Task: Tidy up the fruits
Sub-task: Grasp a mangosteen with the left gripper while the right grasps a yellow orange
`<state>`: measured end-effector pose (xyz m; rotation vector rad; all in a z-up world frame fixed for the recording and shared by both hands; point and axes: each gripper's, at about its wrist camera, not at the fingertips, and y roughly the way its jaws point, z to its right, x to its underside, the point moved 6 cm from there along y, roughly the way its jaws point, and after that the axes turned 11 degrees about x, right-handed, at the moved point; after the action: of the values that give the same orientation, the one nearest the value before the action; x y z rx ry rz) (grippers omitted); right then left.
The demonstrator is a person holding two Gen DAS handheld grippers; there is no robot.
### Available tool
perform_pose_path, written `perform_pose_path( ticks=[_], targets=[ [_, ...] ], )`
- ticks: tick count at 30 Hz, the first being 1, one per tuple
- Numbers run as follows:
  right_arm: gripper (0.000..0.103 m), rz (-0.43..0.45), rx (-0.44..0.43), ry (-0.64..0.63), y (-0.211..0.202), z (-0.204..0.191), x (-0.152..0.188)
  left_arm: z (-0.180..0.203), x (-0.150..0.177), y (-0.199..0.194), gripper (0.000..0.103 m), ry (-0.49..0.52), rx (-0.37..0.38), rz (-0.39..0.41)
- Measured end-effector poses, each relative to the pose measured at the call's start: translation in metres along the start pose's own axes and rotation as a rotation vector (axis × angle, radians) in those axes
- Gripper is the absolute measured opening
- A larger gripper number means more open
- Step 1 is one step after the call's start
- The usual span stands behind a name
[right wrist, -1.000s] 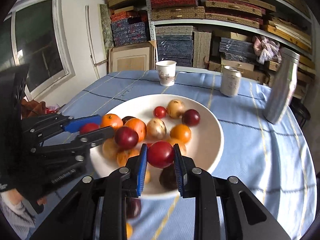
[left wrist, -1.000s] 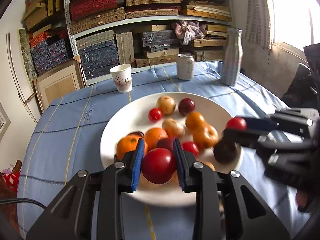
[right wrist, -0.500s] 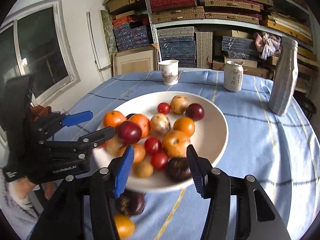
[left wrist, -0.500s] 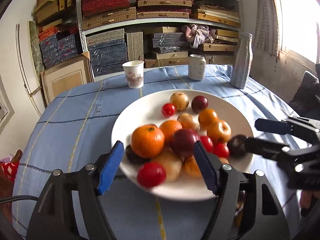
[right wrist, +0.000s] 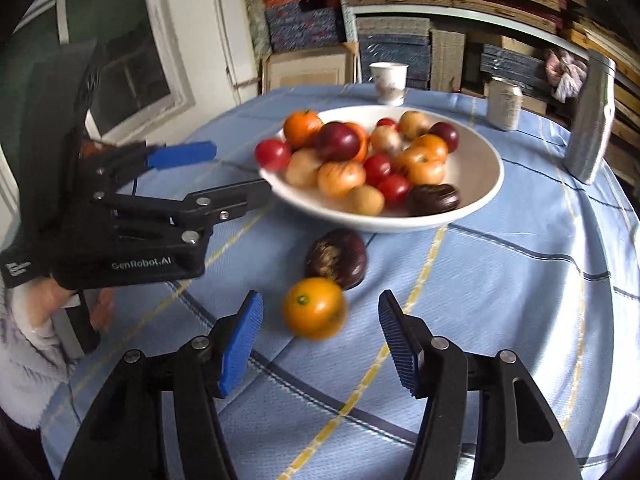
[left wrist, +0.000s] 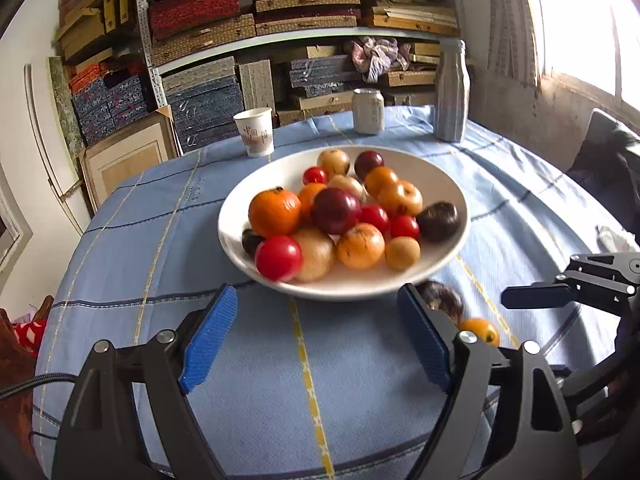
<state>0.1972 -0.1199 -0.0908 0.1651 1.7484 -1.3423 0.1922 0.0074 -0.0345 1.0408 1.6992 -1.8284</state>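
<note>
You are holding the right gripper (right wrist: 320, 336) wide apart and empty, its blue pads flanking a small orange fruit (right wrist: 315, 307) lying on the blue tablecloth (right wrist: 500, 288) just near of the white bowl (right wrist: 480, 196). A dark purple fruit (right wrist: 337, 258) is sitting just beyond it, close to touching it, between it and the bowl's near rim. Your left gripper (left wrist: 316, 340) is also gaping wide with nothing in it, hovering near of the bowl, which is carrying a heap of red, orange, tan and dark fruits. The orange fruit is looking round, smooth and light, so it is probably going to roll or squirt out if pinched off-centre; you are best taking it across its widest middle, closing gently. The heap is looking loosely stacked, so a dropped piece may tumble off.
</note>
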Motion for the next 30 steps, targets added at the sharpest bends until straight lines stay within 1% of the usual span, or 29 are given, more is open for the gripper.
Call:
perform_pose_path(
  ticks=[2,3,4,5,8,11,13,14,15,17,19,20,22,23,24,28,30],
  targets=[
    [0.060,-0.020,0.010,-0.017,0.005,-0.003,0.002,0.003,0.002,0.001,0.081,0.011,-0.002,-0.007],
    [0.056,-0.034,0.009,-0.017,0.009,-0.004,0.003,0.005,0.003,0.003,0.082,0.015,-0.003,-0.011],
    [0.039,-0.043,0.004,-0.013,0.011,-0.003,0.004,0.005,0.003,0.004,0.082,0.017,-0.003,-0.015],
    [0.039,-0.064,-0.009,-0.007,0.016,-0.003,0.005,0.007,0.004,0.006,0.082,0.021,-0.004,-0.022],
    [0.038,-0.055,-0.017,0.006,0.014,0.000,0.005,0.009,0.006,0.008,0.082,0.028,-0.003,-0.030],
    [0.038,-0.039,0.009,-0.012,0.004,0.007,0.006,0.016,0.006,0.008,0.082,0.037,0.020,-0.032],
    [0.038,-0.004,0.074,0.020,-0.009,0.028,0.003,0.024,0.007,0.011,0.082,0.049,0.044,-0.039],
    [0.038,0.012,0.098,0.040,-0.014,0.038,0.002,0.032,0.008,0.015,0.082,0.059,0.067,-0.050],
    [0.038,0.033,0.108,0.091,-0.022,0.053,0.001,0.037,0.008,0.019,0.082,0.063,0.081,-0.059],
    [0.038,0.055,0.106,0.152,-0.029,0.069,0.002,0.050,0.008,0.032,0.082,0.080,0.098,-0.087],
    [0.038,0.059,0.104,0.174,-0.030,0.076,0.002,0.058,0.006,0.042,0.082,0.100,0.086,-0.106],
    [0.038,0.058,0.098,0.179,-0.029,0.076,0.002,0.060,0.004,0.044,0.085,0.110,0.062,-0.104],
    [0.038,0.055,0.093,0.171,-0.027,0.074,0.003,0.063,-0.001,0.048,0.085,0.129,0.036,-0.102],
    [0.038,0.052,0.089,0.167,-0.026,0.074,0.003,0.064,-0.003,0.050,0.083,0.137,0.017,-0.098],
    [0.038,0.050,0.087,0.163,-0.025,0.073,0.003,0.065,-0.003,0.052,0.077,0.148,0.001,-0.096],
    [0.038,0.051,0.080,0.169,-0.027,0.073,0.003,0.066,-0.003,0.052,0.076,0.160,0.002,-0.092],
    [0.038,0.052,0.079,0.172,-0.028,0.073,0.002,0.064,-0.003,0.052,0.081,0.152,0.010,-0.093]
  ],
)
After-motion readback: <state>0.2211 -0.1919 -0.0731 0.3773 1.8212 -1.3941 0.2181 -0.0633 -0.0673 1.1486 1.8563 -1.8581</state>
